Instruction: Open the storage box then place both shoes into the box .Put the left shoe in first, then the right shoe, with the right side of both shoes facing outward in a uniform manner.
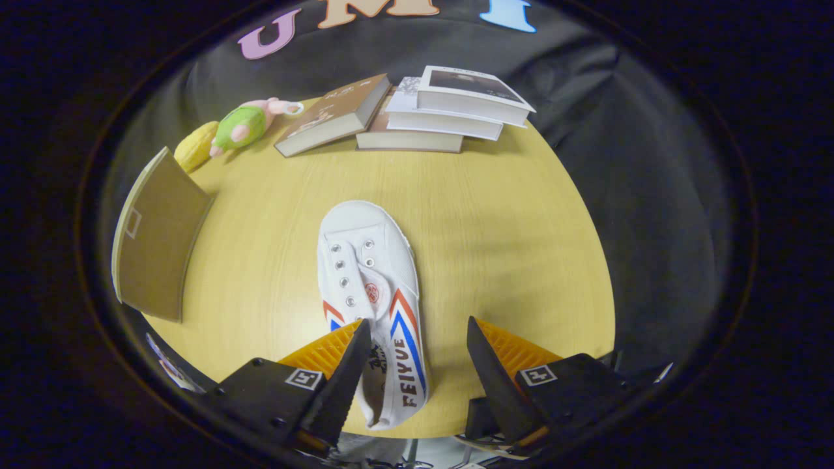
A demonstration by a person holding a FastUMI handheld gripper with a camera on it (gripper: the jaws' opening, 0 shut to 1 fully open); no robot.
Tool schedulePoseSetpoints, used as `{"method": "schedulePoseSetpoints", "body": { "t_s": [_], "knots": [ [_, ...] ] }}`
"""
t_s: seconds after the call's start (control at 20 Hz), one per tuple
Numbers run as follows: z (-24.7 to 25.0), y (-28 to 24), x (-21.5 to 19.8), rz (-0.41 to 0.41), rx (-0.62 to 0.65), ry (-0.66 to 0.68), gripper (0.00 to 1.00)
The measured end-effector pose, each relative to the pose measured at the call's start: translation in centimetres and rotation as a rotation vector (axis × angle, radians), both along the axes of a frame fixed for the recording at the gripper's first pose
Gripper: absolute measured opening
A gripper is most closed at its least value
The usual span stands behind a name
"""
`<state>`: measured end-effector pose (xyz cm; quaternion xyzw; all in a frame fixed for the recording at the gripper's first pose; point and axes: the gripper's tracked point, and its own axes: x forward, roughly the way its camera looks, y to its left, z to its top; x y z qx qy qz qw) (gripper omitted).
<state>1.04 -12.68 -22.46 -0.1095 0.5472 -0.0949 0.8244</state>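
While tool (pixel 412 352) gapes, white "FEIYUE"-lettered shoe (pixel 371 273) heel between fingers.

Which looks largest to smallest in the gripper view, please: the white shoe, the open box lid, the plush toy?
1. White shoe, heel between the open tongs, so nearness inflates it.
2. Box lid, looks about as large; too close to rank against the shoe.
3. Plush toy, clearly smallest, farthest away.

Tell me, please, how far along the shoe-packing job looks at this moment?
Done: the box lid looks already raised beside the table. In hand: the gripper is open, with the white shoe lying between its fingers, not yet clamped. Left: grasping it and boxing the shoes, right sides outward.
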Motion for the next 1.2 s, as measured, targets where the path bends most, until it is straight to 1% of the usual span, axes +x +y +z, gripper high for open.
{"method": "schedulePoseSetpoints", "body": {
  "t_s": [0.15,0.2,0.3,0.4,0.45,0.6,0.7,0.8,0.85,0.95,1.0,1.05,1.1,1.15,1.2],
  "knots": [
    [-0.6,0.0,0.3,0.035,0.006,0.014,0.94],
    [-1.0,0.4,0.3,0.047,0.030,0.018,0.93],
    [-1.9,1.5,0.2,0.077,0.076,0.032,0.76],
    [-2.0,1.7,0.3,0.114,0.066,0.026,0.58],
    [-1.9,1.6,0.2,0.124,0.063,0.021,0.56],
    [-2.1,1.5,0.0,0.106,0.092,-0.010,0.53],
    [-2.0,1.5,0.0,0.116,0.104,-0.060,0.50],
    [-1.9,1.3,0.0,0.125,0.083,-0.102,0.50],
    [-1.8,1.2,0.0,0.119,0.063,-0.112,0.40],
    [-1.8,0.9,0.0,0.028,0.051,-0.137,0.29],
    [-1.6,1.1,0.0,0.004,0.046,-0.149,0.20],
    [-1.4,1.0,0.1,0.008,0.035,-0.167,0.20],
    [-1.2,0.8,0.1,-0.007,0.034,-0.194,0.20],
    [-1.4,0.8,0.2,-0.044,0.049,-0.219,0.11],
    [-1.3,0.7,0.0,-0.086,0.081,-0.241,0.11]
  ]
}}
